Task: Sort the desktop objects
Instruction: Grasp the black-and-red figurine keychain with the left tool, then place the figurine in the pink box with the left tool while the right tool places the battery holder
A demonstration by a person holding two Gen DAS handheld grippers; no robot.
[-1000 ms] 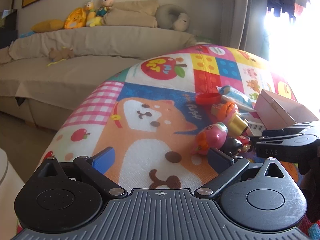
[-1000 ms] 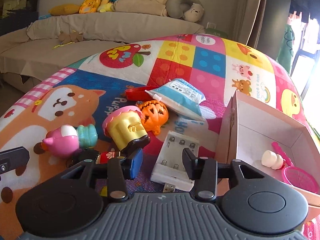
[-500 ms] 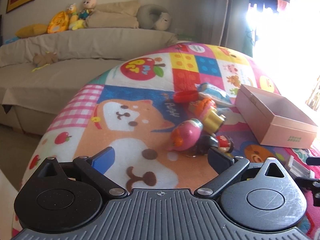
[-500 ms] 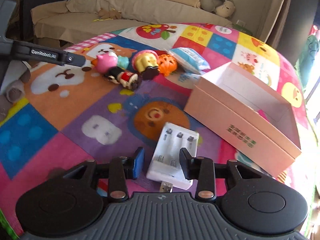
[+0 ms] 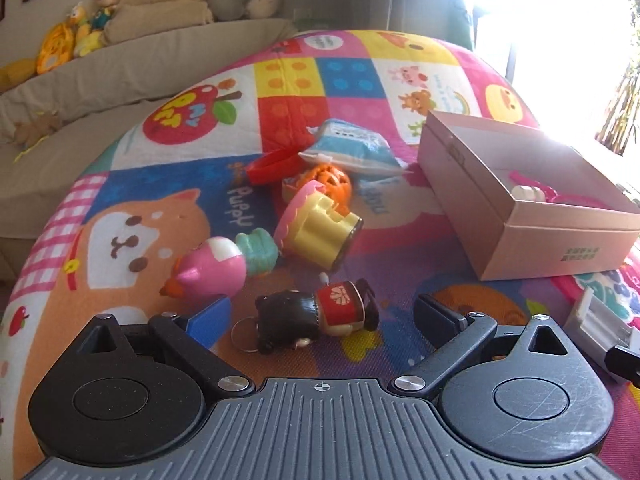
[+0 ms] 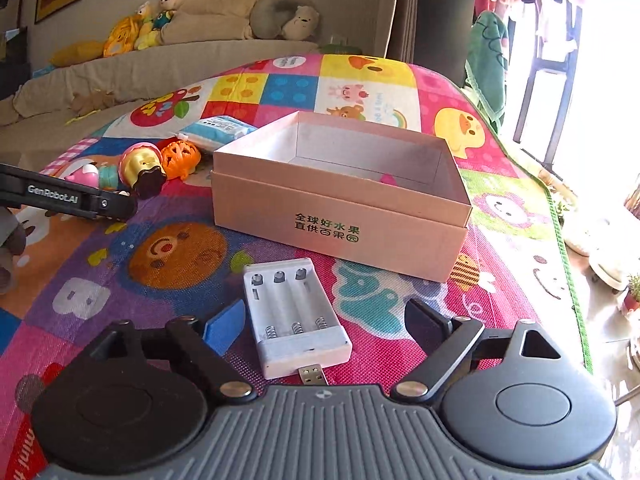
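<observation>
In the left wrist view a small doll keychain (image 5: 340, 304), black head and red body, lies on the colourful mat. My left gripper (image 5: 322, 315) straddles it, its jaws closing but not touching it. Beyond it lie a pink pig toy (image 5: 212, 268), a yellow cupcake toy (image 5: 320, 228), an orange pumpkin (image 5: 332, 178), a blue tissue pack (image 5: 352, 148) and a red lid (image 5: 276, 164). A white battery charger (image 6: 292, 308) rests flat on the mat between the fingers of my right gripper (image 6: 325, 322), whose jaws are opening clear of it. The pink box (image 6: 280, 208) stands just behind it.
The pink box (image 5: 560, 248) holds a white piece (image 5: 528, 192) and a pink item. A beige sofa (image 6: 160, 68) with plush toys runs along the back. The mat's green edge (image 6: 576, 308) drops to the floor on the right, where small pots stand.
The right gripper carried the charger from beside the toys to in front of the box, then opened and let it go. The left gripper moved in over the doll keychain.
</observation>
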